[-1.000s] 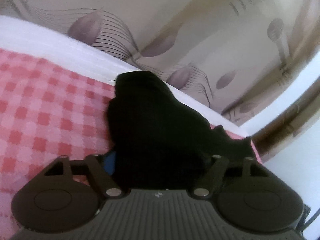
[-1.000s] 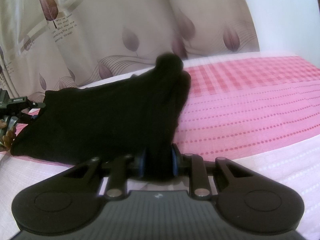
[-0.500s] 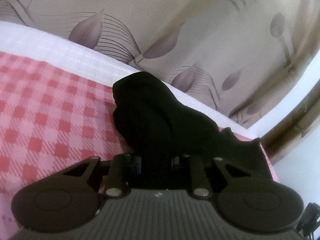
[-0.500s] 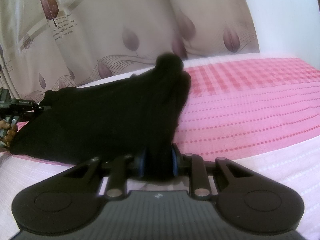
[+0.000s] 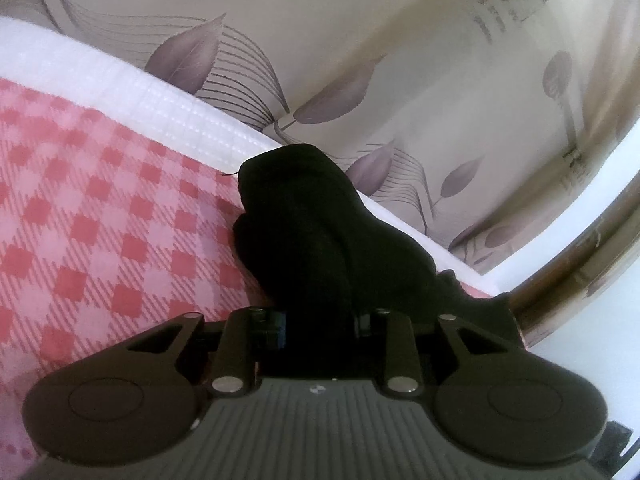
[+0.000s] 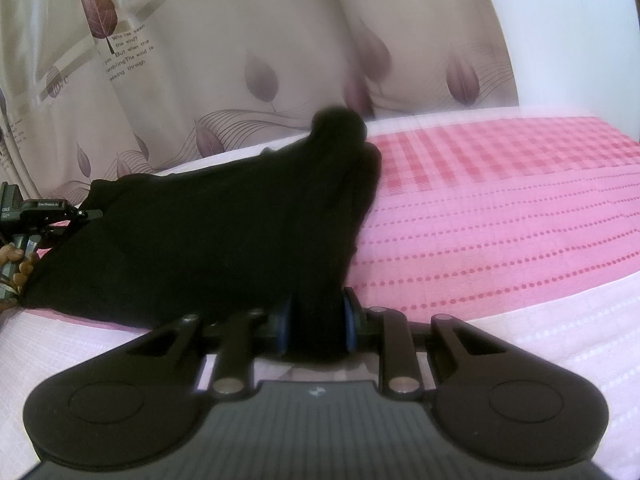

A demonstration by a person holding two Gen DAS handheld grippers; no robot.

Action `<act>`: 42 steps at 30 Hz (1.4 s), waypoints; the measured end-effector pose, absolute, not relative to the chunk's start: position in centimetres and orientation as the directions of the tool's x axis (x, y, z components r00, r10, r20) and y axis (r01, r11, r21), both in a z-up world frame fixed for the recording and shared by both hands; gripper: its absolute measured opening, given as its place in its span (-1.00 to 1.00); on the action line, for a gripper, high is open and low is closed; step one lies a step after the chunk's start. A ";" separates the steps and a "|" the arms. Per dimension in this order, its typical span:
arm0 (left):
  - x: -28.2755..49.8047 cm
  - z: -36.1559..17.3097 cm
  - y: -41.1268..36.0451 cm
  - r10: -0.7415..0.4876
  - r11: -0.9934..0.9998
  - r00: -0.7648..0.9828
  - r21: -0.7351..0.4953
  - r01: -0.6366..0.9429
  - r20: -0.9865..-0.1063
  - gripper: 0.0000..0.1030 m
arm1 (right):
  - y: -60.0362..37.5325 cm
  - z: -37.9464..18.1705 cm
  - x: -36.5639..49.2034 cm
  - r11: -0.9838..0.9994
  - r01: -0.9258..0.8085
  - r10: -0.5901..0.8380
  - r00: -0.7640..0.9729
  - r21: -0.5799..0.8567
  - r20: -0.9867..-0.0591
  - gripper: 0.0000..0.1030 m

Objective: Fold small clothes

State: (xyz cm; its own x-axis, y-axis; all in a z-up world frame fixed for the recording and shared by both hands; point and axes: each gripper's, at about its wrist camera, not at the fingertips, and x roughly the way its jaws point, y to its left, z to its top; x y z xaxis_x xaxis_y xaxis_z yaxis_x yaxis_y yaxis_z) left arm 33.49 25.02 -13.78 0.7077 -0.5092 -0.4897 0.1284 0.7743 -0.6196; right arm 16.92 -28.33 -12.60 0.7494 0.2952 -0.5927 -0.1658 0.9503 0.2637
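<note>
Pinching the black garment (image 6: 192,240) at opposite ends, both grippers are clamped on bunched cloth; the left gripper (image 5: 320,320) has just been closing, then easing slightly, while the right gripper (image 6: 316,324) grips. It sags ahead over the pink bedspread (image 6: 500,216). Soft and light, it seems best held by edges.

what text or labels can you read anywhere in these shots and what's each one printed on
"Who has seen the wind?" then "you But when the", "trembling The wind is", "passing through": on the curtain, right wrist view; line starts cut by a fold.
"love": cursive on the same curtain.
"DexRobot.AI": label on the left gripper; smaller print beside it is unreadable.
Curtain script in the left wrist view: too blurred to read.
</note>
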 end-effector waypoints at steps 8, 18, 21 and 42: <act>33.0 -13.2 23.7 -0.442 0.840 0.736 -0.525 0.140 -0.512 -0.36 | -28.0 -12.6 17.0 0.956 -0.159 0.278 0.753 0.245 -0.596 -0.51; 32.8 -13.2 23.0 -0.415 0.866 0.745 -0.477 0.148 -0.522 -0.36 | -28.0 -12.6 17.0 0.957 -0.157 0.275 0.753 0.243 -0.598 -0.49; 32.8 -13.2 22.8 -0.406 0.874 0.748 -0.463 0.149 -0.525 -0.36 | -28.0 -12.6 17.0 0.957 -0.157 0.277 0.753 0.246 -0.597 -0.49; 34.1 -9.0 20.1 -0.296 0.920 0.688 -0.393 0.018 -0.662 -0.64 | -29.4 -11.4 14.8 0.948 -0.128 0.257 0.848 0.291 -0.464 1.00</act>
State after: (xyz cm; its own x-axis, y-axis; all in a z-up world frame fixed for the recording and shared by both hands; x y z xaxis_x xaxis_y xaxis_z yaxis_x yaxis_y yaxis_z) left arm 34.06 20.10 -8.96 0.6885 -0.2964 -0.6619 0.0184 0.9195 -0.3926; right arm 14.77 -29.38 -11.37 0.8475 0.2571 -0.4644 -0.1279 0.9480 0.2914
